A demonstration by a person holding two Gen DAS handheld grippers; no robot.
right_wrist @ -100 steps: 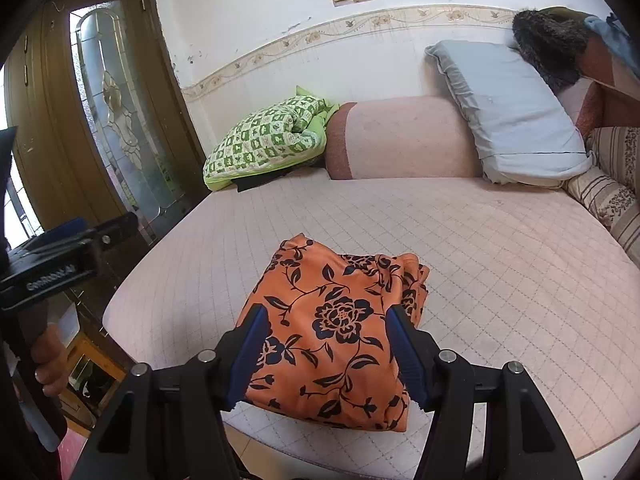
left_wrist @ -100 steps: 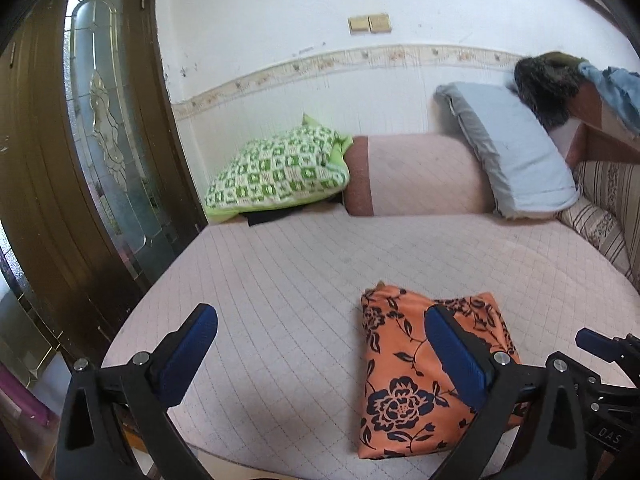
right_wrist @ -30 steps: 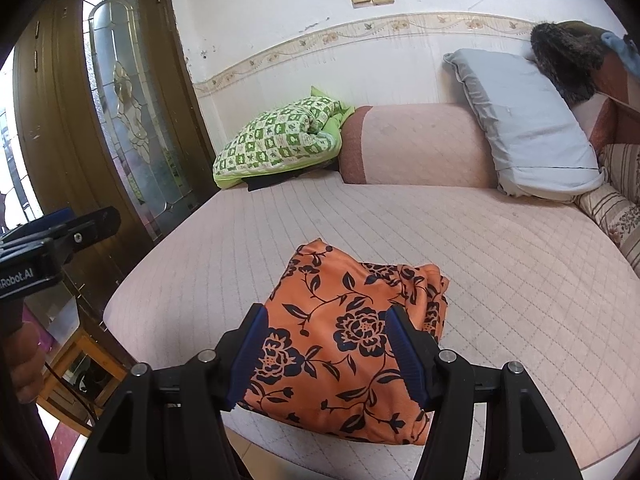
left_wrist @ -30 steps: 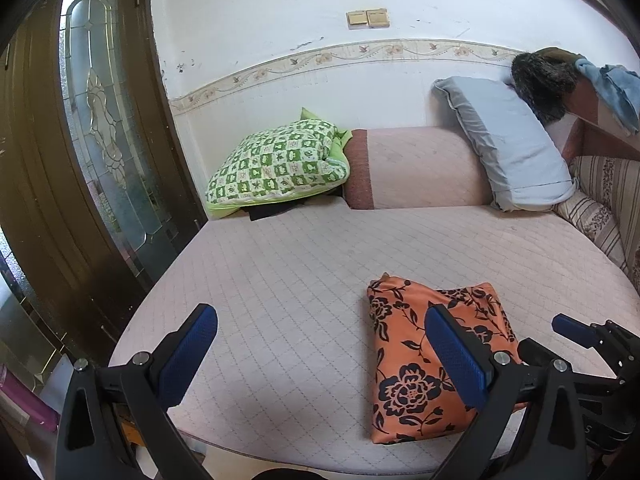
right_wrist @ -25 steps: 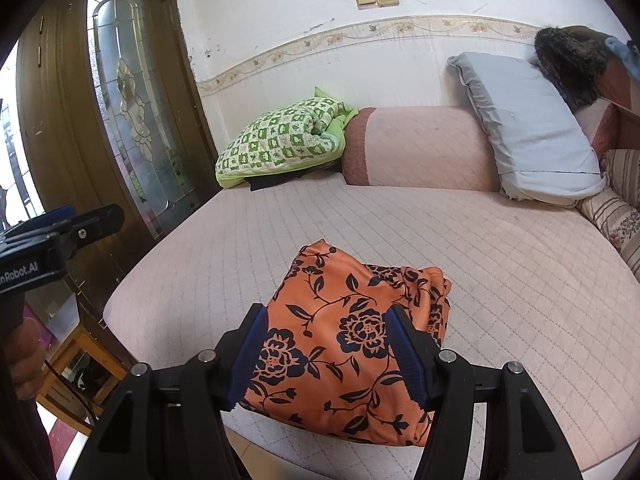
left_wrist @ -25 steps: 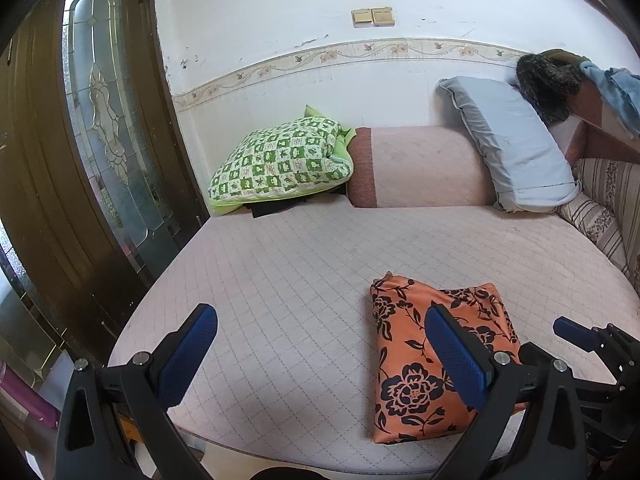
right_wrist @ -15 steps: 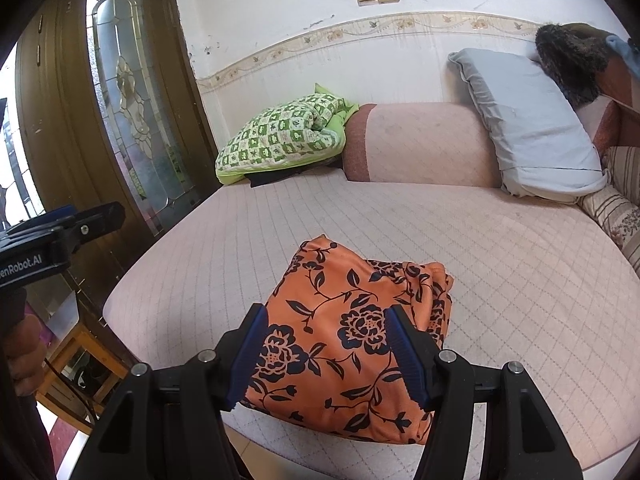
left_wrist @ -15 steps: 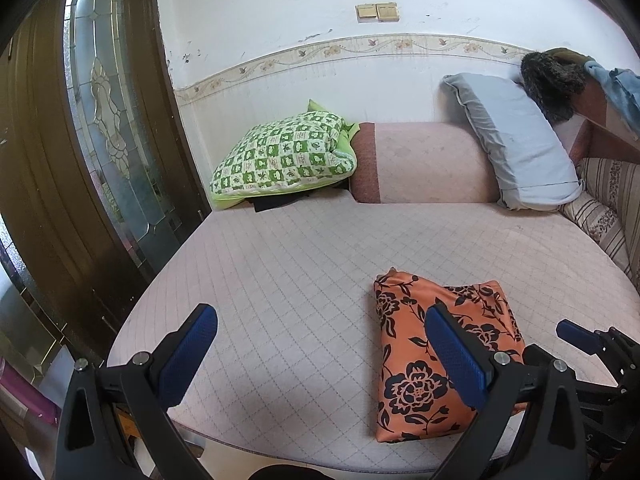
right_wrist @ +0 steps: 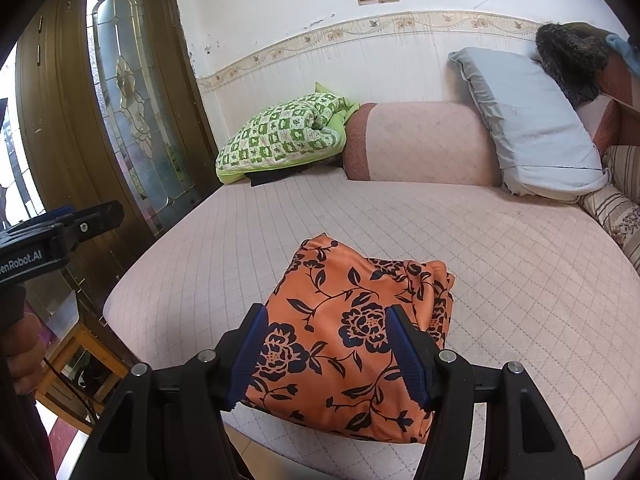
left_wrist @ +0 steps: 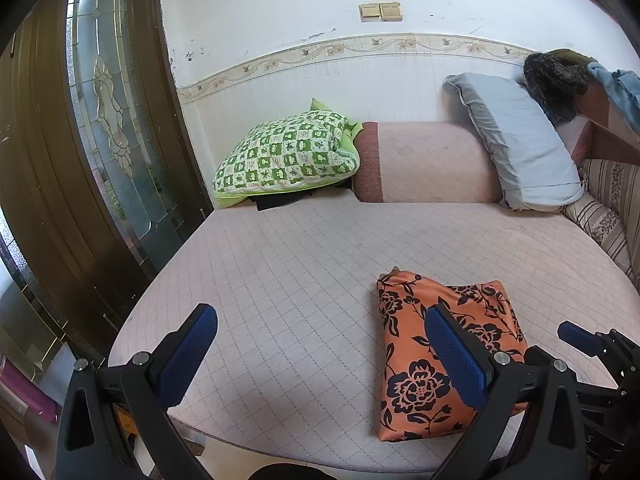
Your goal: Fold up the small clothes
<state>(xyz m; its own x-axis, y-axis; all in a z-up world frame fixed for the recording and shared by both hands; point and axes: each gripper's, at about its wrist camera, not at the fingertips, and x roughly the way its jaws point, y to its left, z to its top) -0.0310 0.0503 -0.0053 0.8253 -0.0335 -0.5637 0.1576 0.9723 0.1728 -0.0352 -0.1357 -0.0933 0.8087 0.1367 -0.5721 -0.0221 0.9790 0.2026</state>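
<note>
A folded orange cloth with black flowers point(left_wrist: 436, 356) point(right_wrist: 360, 332) lies flat near the front edge of the pink quilted bed point(left_wrist: 300, 264) point(right_wrist: 500, 256). My left gripper point(left_wrist: 320, 356) hovers wide open over the bed, to the left of the cloth, with nothing between its blue pads. My right gripper point(right_wrist: 326, 356) is held above the near part of the cloth, open, its pads not touching the fabric. The right gripper's tip point(left_wrist: 576, 334) shows at the lower right of the left wrist view.
A green checked pillow point(left_wrist: 284, 158), a pink bolster point(left_wrist: 428, 164) and a grey pillow point(left_wrist: 520, 148) line the wall at the back. A wooden door with glass point(left_wrist: 108, 140) stands at the left. A striped cushion point(left_wrist: 612, 216) borders the right side. A hand point(right_wrist: 20, 348) holds the left gripper.
Nothing has visibly changed over the last second. Compared with about three seconds ago, both views sit slightly farther back from the cloth.
</note>
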